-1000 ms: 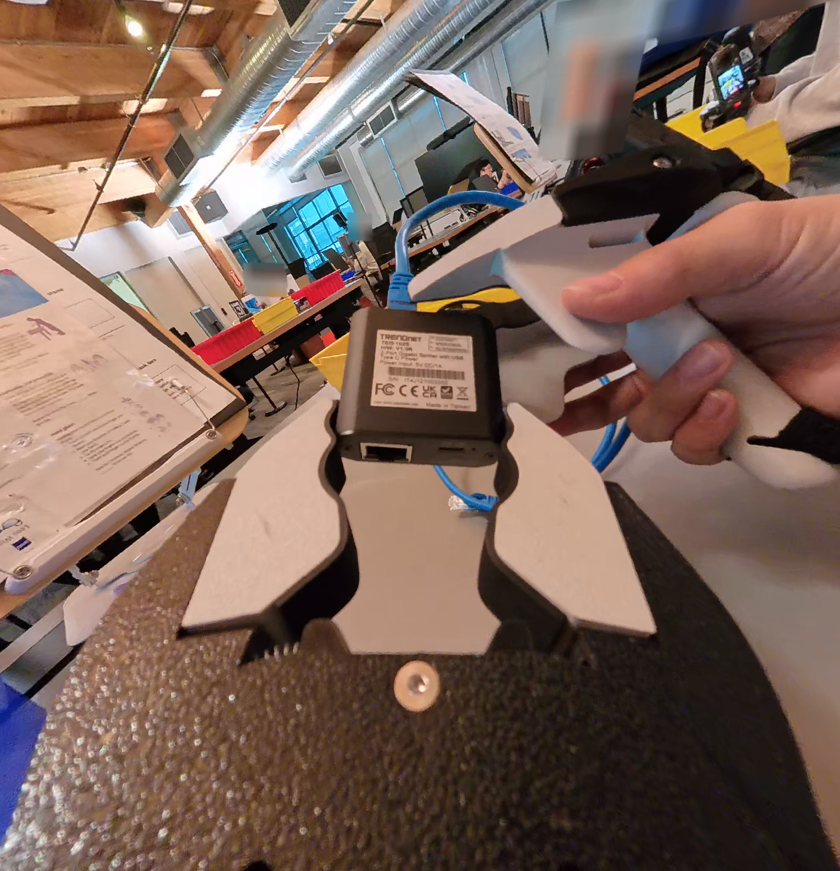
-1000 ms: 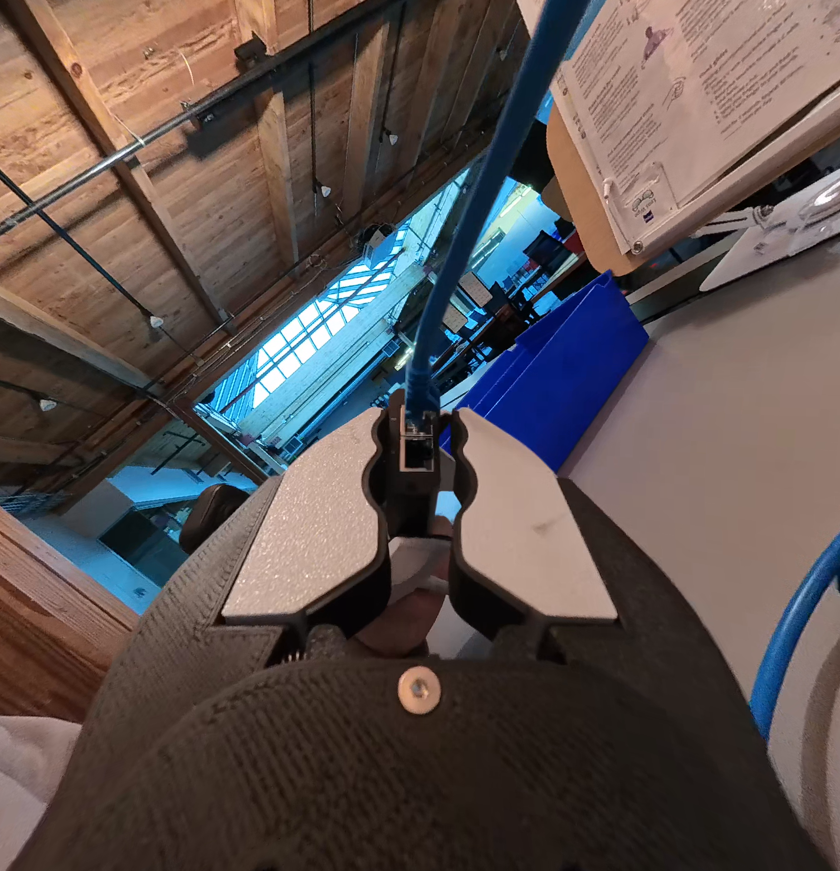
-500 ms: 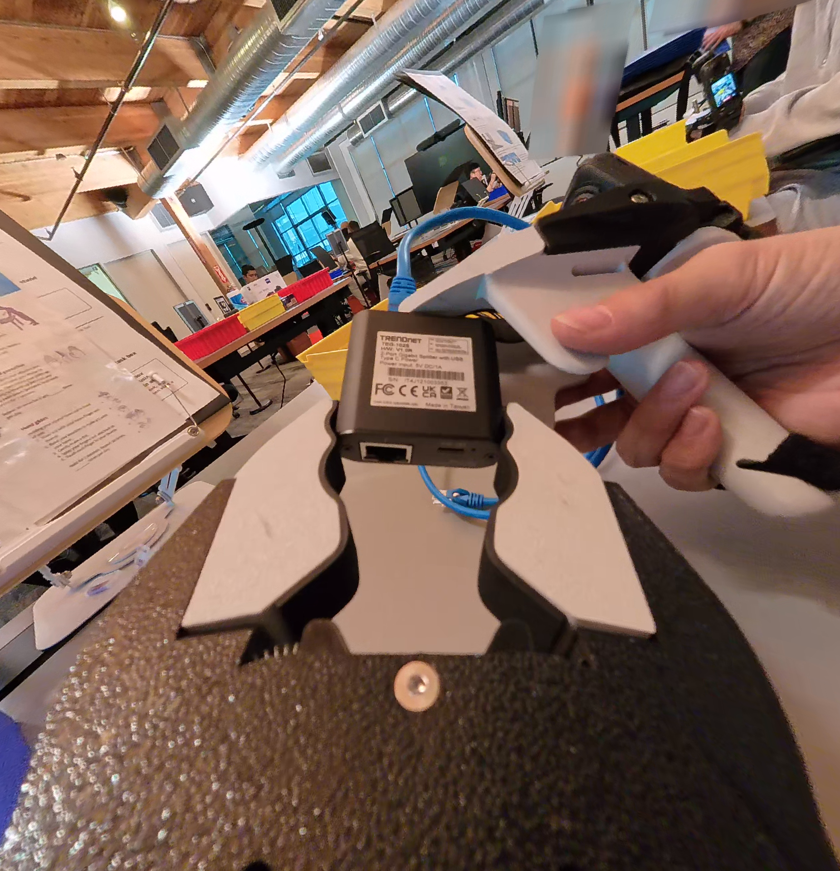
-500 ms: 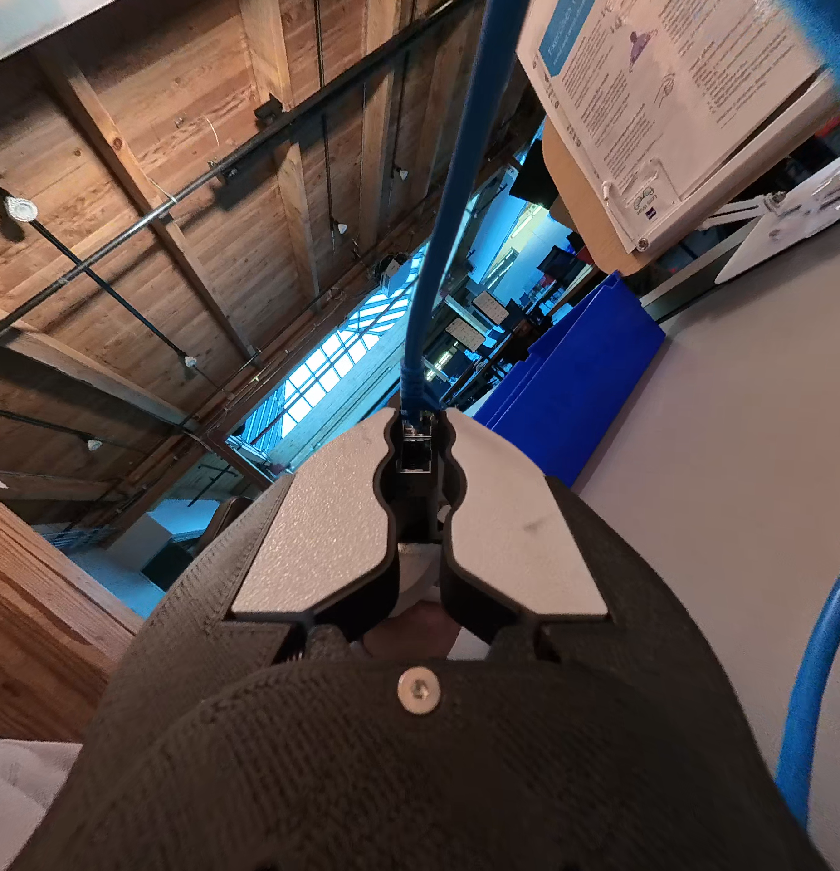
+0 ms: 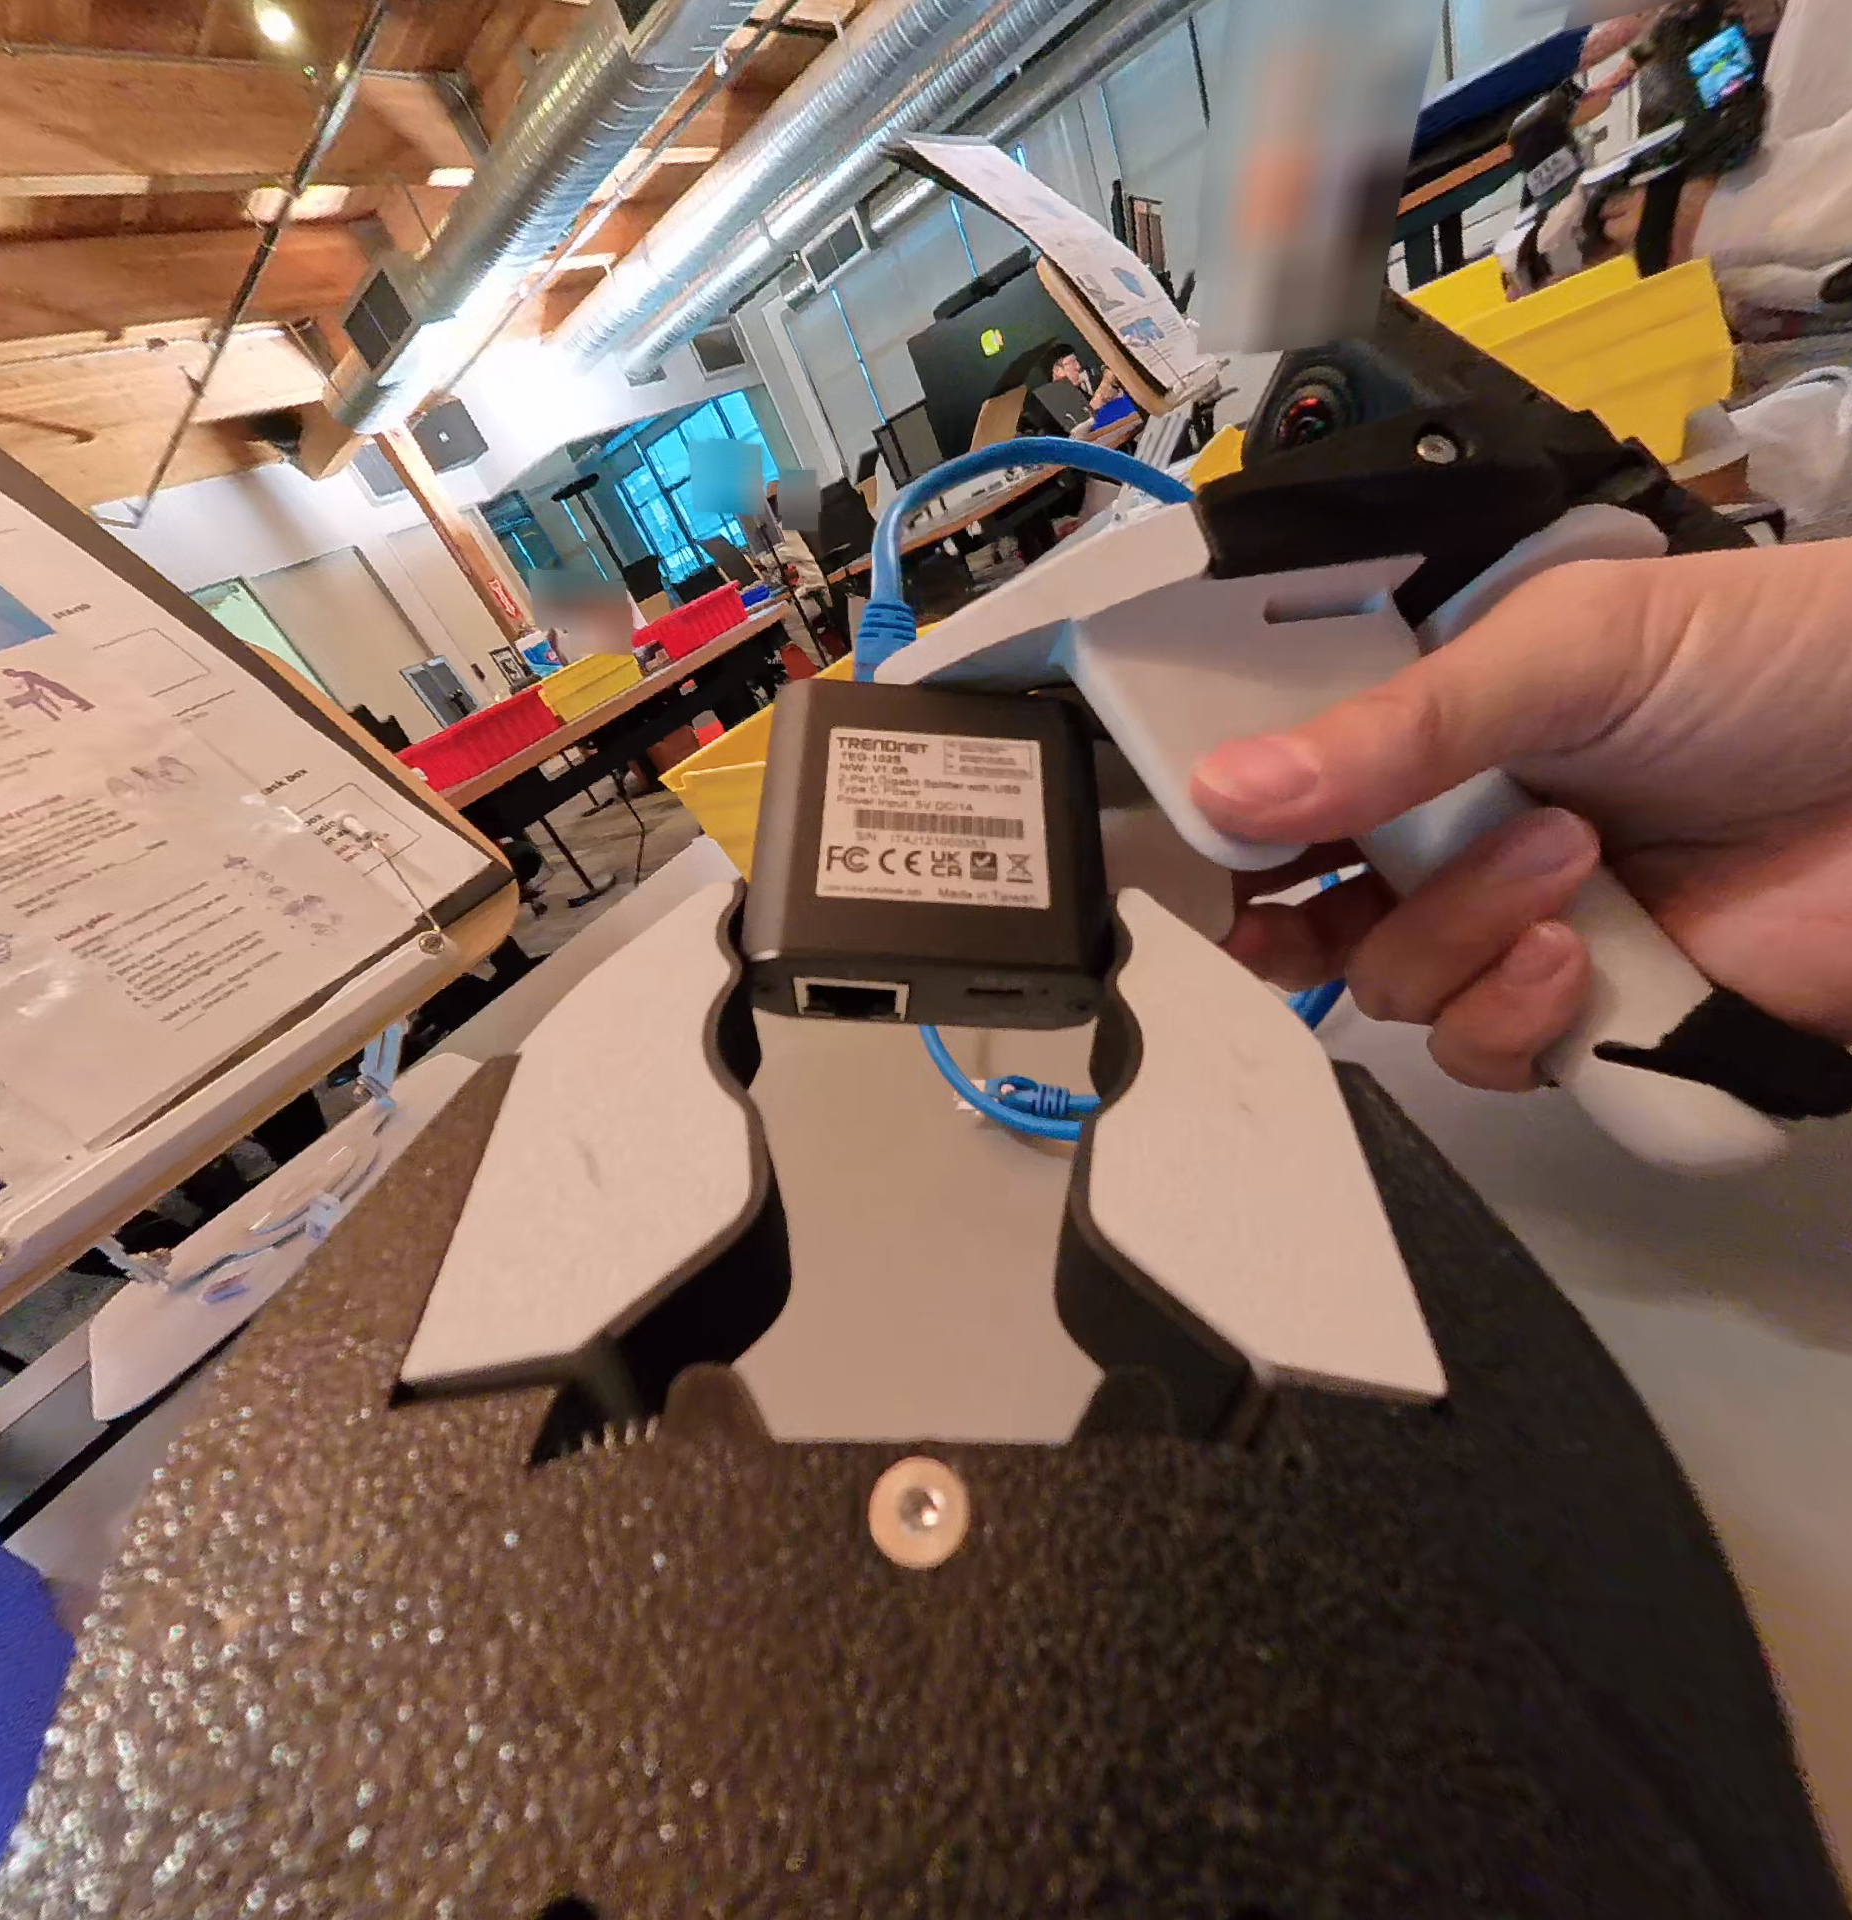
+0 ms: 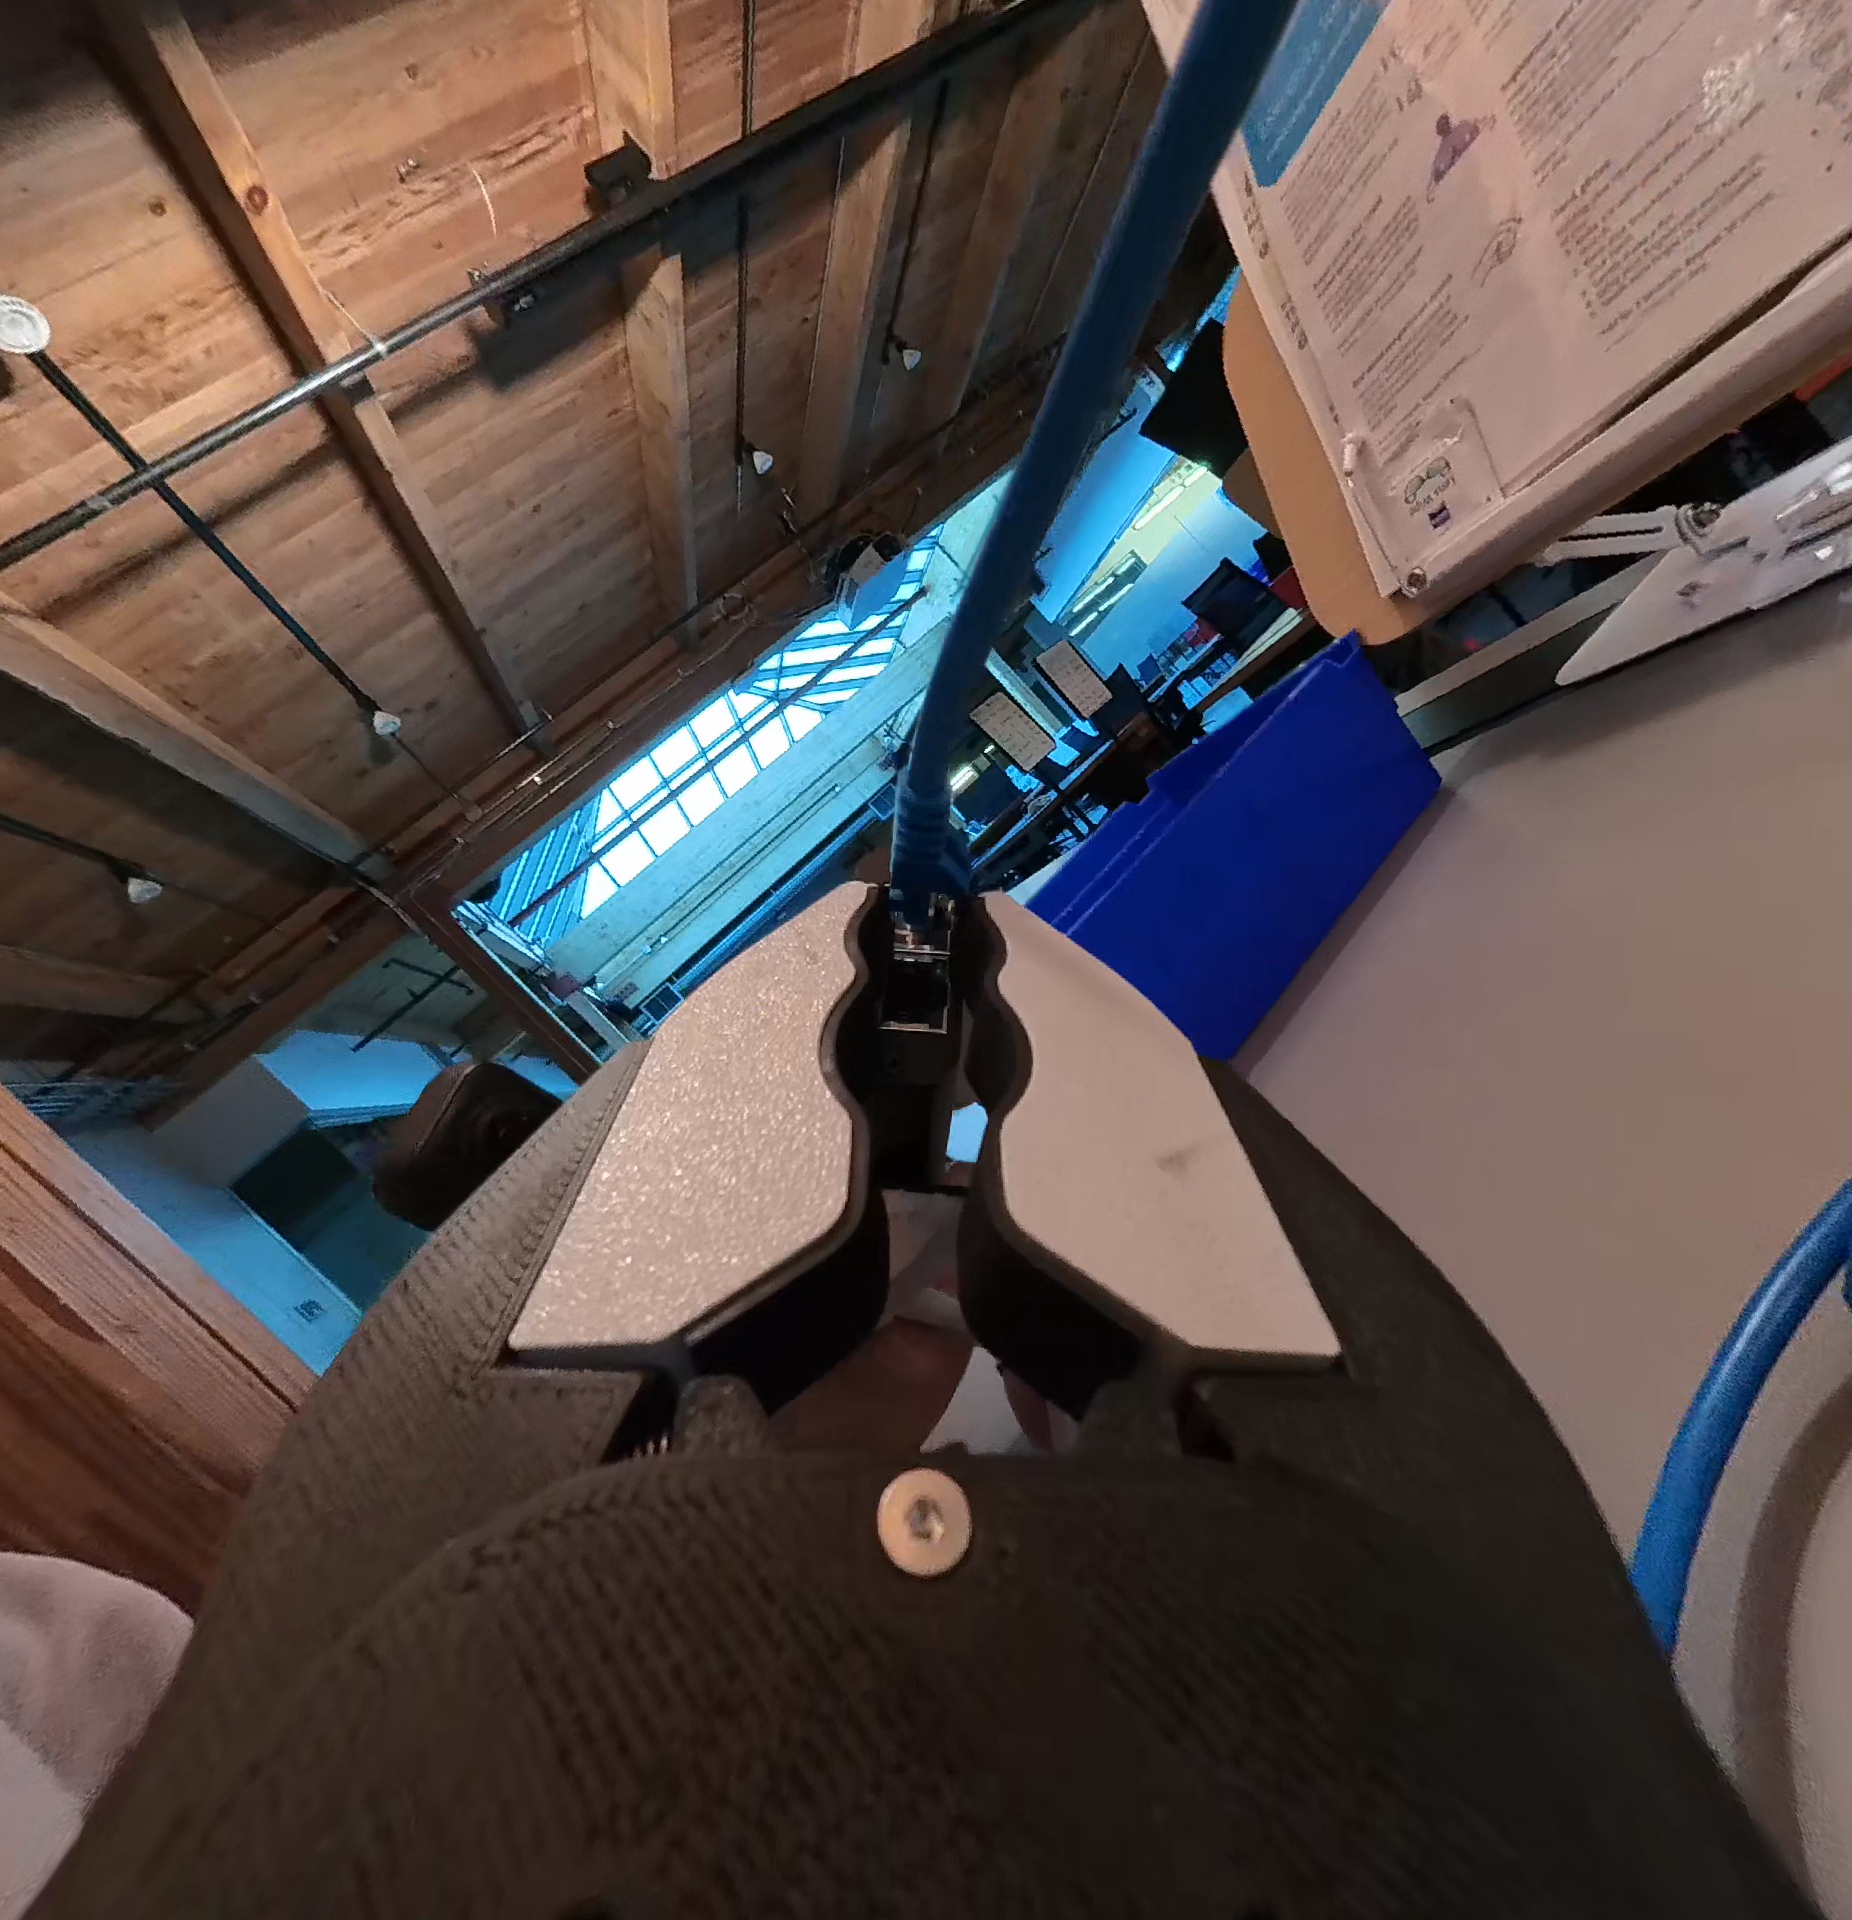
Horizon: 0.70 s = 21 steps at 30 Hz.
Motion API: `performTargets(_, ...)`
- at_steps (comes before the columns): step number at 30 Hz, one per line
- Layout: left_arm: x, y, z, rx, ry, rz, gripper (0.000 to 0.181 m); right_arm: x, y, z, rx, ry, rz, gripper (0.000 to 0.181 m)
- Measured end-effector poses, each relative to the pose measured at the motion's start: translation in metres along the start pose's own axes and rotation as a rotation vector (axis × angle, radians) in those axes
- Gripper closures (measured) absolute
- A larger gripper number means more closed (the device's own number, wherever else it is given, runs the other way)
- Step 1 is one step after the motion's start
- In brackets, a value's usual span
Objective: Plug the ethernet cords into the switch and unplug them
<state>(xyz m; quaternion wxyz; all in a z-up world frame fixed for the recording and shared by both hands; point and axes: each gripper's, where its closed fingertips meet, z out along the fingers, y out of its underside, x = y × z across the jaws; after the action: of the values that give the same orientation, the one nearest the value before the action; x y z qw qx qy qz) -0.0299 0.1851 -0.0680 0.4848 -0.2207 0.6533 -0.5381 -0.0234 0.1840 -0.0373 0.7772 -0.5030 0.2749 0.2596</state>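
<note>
My left gripper [image 5: 927,906] is shut on the small black switch [image 5: 932,831] and holds it above the table, white label up, with an empty port facing me. A hand holds my right gripper, and its fingers [image 5: 1057,623] reach over the switch's far end. In the right wrist view my right gripper [image 6: 917,914] is shut on the plug [image 6: 920,912] of a blue ethernet cord [image 6: 1088,353] at the switch's far side. How deep the plug sits is hidden. The cord arcs up behind the switch in the left wrist view [image 5: 1015,457]. A second blue plug end [image 5: 1026,1101] lies loose on the table below.
A tilted board with printed sheets [image 5: 174,831] stands close on the left and shows in the right wrist view [image 6: 1524,208]. A blue bin [image 6: 1244,831] sits at the grey table's [image 5: 1628,1299] edge. Yellow bins [image 5: 1587,322] stand behind the hand [image 5: 1628,790]. More blue cord [image 6: 1732,1382] lies at the right. My left and right fingertips are right by each other.
The right gripper's fingers have drawn closer together on the plug. Both grippers have shifted and tilted slightly. The switch stays held in the left gripper.
</note>
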Motion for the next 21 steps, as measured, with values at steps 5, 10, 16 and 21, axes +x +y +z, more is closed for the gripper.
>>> performTargets(5, -0.004, -0.011, 0.0, 0.024, -0.078, 0.072, 0.12, -0.007, -0.006, 0.002, 0.023, -0.067, 0.031, 0.167)
performTargets(10, -0.003, -0.012, 0.005, 0.031, -0.095, -0.044, 0.12, -0.003, -0.009, 0.002, 0.002, -0.045, -0.015, 0.167)
performTargets(16, -0.004, -0.012, 0.001, 0.051, -0.086, 0.03, 0.12, -0.01, -0.007, 0.004, -0.048, -0.096, -0.016, 0.168)
performTargets(21, -0.005, -0.015, -0.001, 0.056, -0.07, 0.023, 0.12, -0.012, -0.008, 0.006, -0.028, -0.089, -0.021, 0.166)
